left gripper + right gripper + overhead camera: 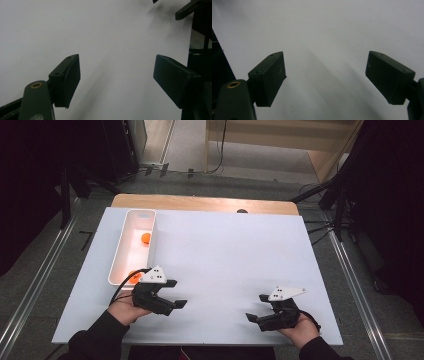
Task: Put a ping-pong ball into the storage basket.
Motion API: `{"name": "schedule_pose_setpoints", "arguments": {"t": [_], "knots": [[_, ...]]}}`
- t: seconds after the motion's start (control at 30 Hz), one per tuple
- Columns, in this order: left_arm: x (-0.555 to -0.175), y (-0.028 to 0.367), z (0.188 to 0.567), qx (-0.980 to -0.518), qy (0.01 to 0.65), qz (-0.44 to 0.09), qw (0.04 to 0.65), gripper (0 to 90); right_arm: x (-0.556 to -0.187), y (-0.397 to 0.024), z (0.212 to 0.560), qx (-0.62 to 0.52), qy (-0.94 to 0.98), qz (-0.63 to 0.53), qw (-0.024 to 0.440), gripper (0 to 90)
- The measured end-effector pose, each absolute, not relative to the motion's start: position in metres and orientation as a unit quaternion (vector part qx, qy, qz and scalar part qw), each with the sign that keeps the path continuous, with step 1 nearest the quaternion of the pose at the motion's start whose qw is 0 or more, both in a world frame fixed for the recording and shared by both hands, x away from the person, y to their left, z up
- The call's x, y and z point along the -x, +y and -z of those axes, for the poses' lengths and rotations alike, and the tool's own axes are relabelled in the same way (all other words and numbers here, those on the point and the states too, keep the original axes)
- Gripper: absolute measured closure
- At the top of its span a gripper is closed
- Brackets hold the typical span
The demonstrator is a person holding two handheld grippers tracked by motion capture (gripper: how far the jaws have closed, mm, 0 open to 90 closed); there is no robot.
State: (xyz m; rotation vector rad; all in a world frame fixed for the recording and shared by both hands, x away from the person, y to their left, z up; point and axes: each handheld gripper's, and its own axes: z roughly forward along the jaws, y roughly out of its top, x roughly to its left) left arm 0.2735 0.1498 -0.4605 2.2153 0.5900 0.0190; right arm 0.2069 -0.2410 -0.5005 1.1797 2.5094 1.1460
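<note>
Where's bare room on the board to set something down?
Widest free patch: the white board between the white rectangular bin and its right edge, ahead of both grippers. Crowded: the near-left corner, where the left gripper sits beside the bin holding orange balls.

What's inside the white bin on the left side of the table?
The white bin holds one orange ball midway along; a second orange ball at its near end is partly covered by the left gripper.

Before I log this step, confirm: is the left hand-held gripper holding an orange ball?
No, the left hand-held gripper has open jaws with nothing but bare white table between them.
</note>
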Motion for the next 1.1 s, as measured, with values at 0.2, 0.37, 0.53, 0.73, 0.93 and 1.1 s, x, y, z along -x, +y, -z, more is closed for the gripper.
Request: {"name": "schedule_pose_setpoints", "arguments": {"t": [0.2, 0.37, 0.53, 0.73, 0.93, 1.1], "knots": [[-0.271, 0.154, 0.466, -0.882, 0.237, 0.002, 0.408, 22.2, -0.207, -0.241, 0.501, -0.392, 0.835, -0.380, 0.071, 14.9], [-0.269, 0.159, 0.468, -0.882, 0.238, 0.004, 0.406, 22.2, -0.207, -0.241, 0.501, -0.394, 0.834, -0.379, 0.071, 15.0], [-0.266, 0.164, 0.471, -0.884, 0.239, 0.004, 0.403, 22.2, -0.207, -0.241, 0.501, -0.396, 0.834, -0.378, 0.071, 15.0], [-0.262, 0.171, 0.473, -0.887, 0.235, 0.007, 0.398, 22.2, -0.208, -0.242, 0.501, -0.395, 0.833, -0.382, 0.071, 14.9], [-0.259, 0.179, 0.475, -0.889, 0.237, 0.007, 0.392, 22.2, -0.208, -0.243, 0.500, -0.397, 0.831, -0.384, 0.070, 15.0], [-0.256, 0.182, 0.475, -0.892, 0.233, 0.006, 0.387, 22.4, -0.208, -0.243, 0.500, -0.398, 0.830, -0.384, 0.071, 15.0]]}}
